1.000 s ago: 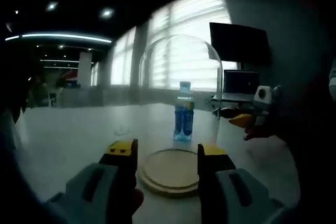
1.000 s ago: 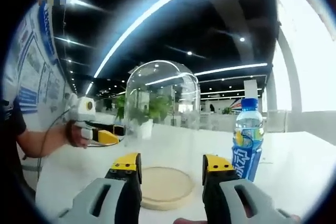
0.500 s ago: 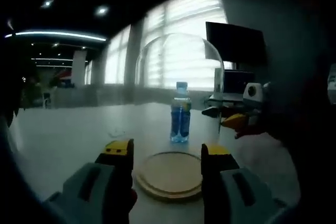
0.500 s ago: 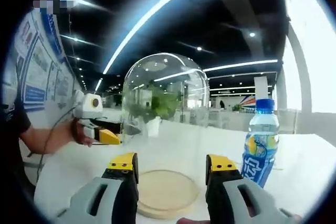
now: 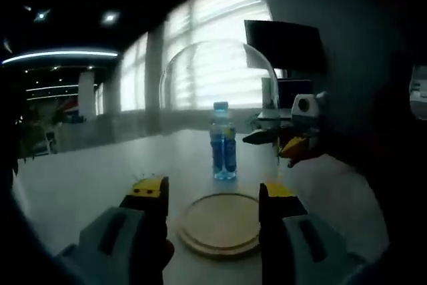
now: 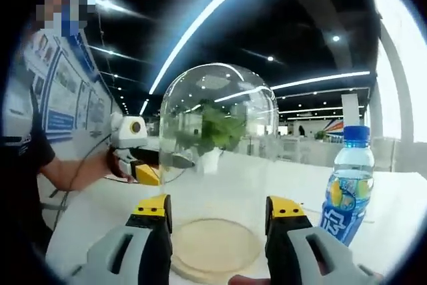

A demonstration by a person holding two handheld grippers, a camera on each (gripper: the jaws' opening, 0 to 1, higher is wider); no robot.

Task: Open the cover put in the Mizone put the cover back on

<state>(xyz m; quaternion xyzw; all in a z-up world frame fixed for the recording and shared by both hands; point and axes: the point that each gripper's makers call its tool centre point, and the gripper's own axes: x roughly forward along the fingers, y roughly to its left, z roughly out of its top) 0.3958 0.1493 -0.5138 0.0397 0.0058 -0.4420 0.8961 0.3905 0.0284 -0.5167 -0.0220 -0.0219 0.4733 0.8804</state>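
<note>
A clear glass dome cover (image 6: 220, 158) stands on a round wooden base (image 6: 215, 247) just ahead of the right tool (image 6: 217, 213), whose jaws are spread with nothing between them. The dome holds nothing. From the left tool (image 5: 212, 195), also spread and holding nothing, the Mizone bottle (image 5: 223, 141) stands upright beyond the base (image 5: 220, 223), outside the cover (image 5: 219, 108). Everything sits on a white bench (image 6: 393, 211). Bright blinds (image 5: 200, 58) line the room past it.

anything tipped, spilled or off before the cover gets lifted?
Nothing stands out. The glass cover sits upright on its wooden base, the Mizone bottle stands capped on the table, no spill visible.
</note>
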